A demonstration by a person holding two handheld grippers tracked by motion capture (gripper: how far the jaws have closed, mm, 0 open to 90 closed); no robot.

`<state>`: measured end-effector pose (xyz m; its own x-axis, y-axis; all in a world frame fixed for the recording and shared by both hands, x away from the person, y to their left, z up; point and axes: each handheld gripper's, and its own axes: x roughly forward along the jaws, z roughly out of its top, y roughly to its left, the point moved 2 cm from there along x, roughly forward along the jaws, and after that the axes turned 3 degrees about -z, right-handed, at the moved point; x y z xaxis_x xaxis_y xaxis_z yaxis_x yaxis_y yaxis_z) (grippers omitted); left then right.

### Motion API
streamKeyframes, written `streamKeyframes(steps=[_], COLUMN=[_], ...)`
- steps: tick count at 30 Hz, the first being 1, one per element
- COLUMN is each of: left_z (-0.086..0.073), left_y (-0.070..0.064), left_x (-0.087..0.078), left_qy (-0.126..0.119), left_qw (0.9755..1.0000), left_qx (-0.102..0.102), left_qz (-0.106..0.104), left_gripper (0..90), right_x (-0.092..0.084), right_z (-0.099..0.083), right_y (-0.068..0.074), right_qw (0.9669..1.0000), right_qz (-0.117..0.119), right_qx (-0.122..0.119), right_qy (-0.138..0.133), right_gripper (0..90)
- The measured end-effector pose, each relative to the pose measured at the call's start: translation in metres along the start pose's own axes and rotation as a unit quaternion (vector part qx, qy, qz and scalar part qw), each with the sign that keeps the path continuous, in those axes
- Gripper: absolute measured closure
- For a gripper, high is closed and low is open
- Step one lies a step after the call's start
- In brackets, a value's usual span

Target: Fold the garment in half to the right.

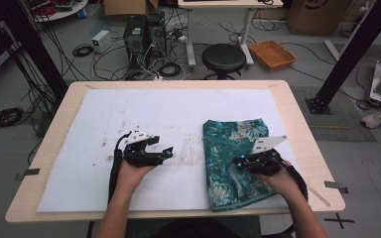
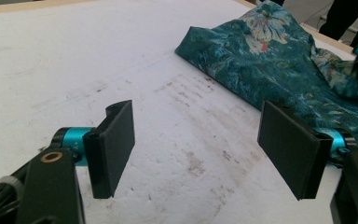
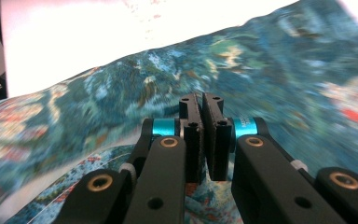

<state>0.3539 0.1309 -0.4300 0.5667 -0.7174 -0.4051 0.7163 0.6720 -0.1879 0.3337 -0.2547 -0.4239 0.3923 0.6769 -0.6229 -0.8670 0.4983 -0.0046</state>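
A teal floral cloth (image 1: 235, 141) lies folded on the right half of the white sheet (image 1: 154, 109), its long edge running front to back. My right gripper (image 1: 238, 162) rests over the cloth's left middle part. In the right gripper view the jaws (image 3: 201, 105) are pressed together with the blurred cloth (image 3: 261, 70) right under and beyond them; no fold shows between the tips. My left gripper (image 1: 162, 146) hovers over bare sheet left of the cloth, jaws wide apart (image 2: 200, 149) and empty, with the cloth (image 2: 270, 51) ahead to its right.
The white sheet covers most of a light wooden table (image 1: 297, 119) and bears grey smudges near the middle. Beyond the far edge stand a black stool (image 1: 223, 57), computer cases and cables on the floor. A black post (image 1: 347, 54) rises at the right.
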Motion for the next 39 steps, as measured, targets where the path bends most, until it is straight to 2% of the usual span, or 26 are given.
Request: streamKeyframes(steps=[3,8,9,11,14,15,17,20,23,26,29,32,33,34,36,37,38,39], left_z=[0.000,0.000,0.000,0.000,0.000,0.001,0.001,0.001,0.000,0.000,0.000,0.000,0.000,0.000,0.000,0.000,0.000,0.000], left_y=[0.001,0.002,0.002,0.001,0.000,0.000,0.000,0.001,0.002,0.004,0.005,0.006,0.006,0.006,0.005,0.005,0.005,0.006], left_x=[-0.001,0.000,0.001,0.002,0.003,0.003,0.004,0.005,0.004,0.002,0.001,0.001,0.001,0.002,0.002,0.002,0.002,0.001], left_qy=[-0.002,0.001,0.000,0.002,0.001,0.002,0.002,0.004,0.004,0.003,0.002,0.002,0.002,0.004,0.005,0.005,0.005,0.003], left_qw=[1.0000,1.0000,1.0000,1.0000,1.0000,1.0000,1.0000,1.0000,1.0000,1.0000,1.0000,1.0000,1.0000,1.0000,1.0000,1.0000,1.0000,1.0000], left_qx=[-0.001,-0.003,-0.004,-0.003,-0.003,-0.003,-0.003,-0.003,-0.004,-0.004,-0.005,-0.004,-0.006,-0.004,-0.003,-0.004,-0.003,-0.005], left_qz=[0.001,0.003,0.002,0.001,0.001,0.001,0.002,0.001,0.001,0.004,0.006,0.006,0.006,0.005,0.003,0.003,0.004,0.004], left_gripper=[27.4,27.4,27.4,27.4,27.4,27.4,27.4,27.4,27.4,27.4,27.4,27.4,27.4,27.5,27.4,27.5,27.4,27.4], right_x=[-0.025,-0.074,-0.079,-0.093,-0.107,-0.109,-0.107,-0.091,-0.071,-0.053,-0.042,-0.032,-0.027,-0.024,-0.011,-0.007,0.000,0.004], right_z=[-0.010,-0.041,-0.045,-0.056,-0.056,-0.054,-0.047,-0.036,-0.028,-0.023,-0.017,-0.010,-0.007,-0.005,-0.003,-0.004,-0.007,-0.010], right_y=[0.000,0.002,0.003,0.002,-0.001,-0.001,-0.003,-0.008,-0.020,-0.039,-0.061,-0.087,-0.099,-0.107,-0.128,-0.134,-0.144,-0.150], right_qw=[0.9996,0.9964,0.9959,0.9937,0.9899,0.9895,0.9896,0.9917,0.9920,0.9909,0.9871,0.9804,0.9764,0.9753,0.9697,0.9687,0.9698,0.9690], right_qz=[-0.020,-0.063,-0.065,-0.081,-0.109,-0.111,-0.112,-0.104,-0.110,-0.121,-0.139,-0.169,-0.179,-0.181,-0.196,-0.192,-0.176,-0.171], right_qx=[0.007,0.029,0.035,0.047,0.051,0.054,0.047,0.040,0.042,0.053,0.075,0.100,0.120,0.126,0.146,0.157,0.169,0.177], right_qy=[-0.020,-0.049,-0.051,-0.062,-0.075,-0.075,-0.077,-0.065,-0.046,-0.026,-0.025,-0.017,-0.018,-0.017,0.004,0.008,0.015,0.020], right_gripper=[87.7,86.8,84.4,70.7,67.3,67.1,66.6,64.5,63.9,60.7,57.9,57.9,57.8,57.8,58.5,62.4,69.8,76.0])
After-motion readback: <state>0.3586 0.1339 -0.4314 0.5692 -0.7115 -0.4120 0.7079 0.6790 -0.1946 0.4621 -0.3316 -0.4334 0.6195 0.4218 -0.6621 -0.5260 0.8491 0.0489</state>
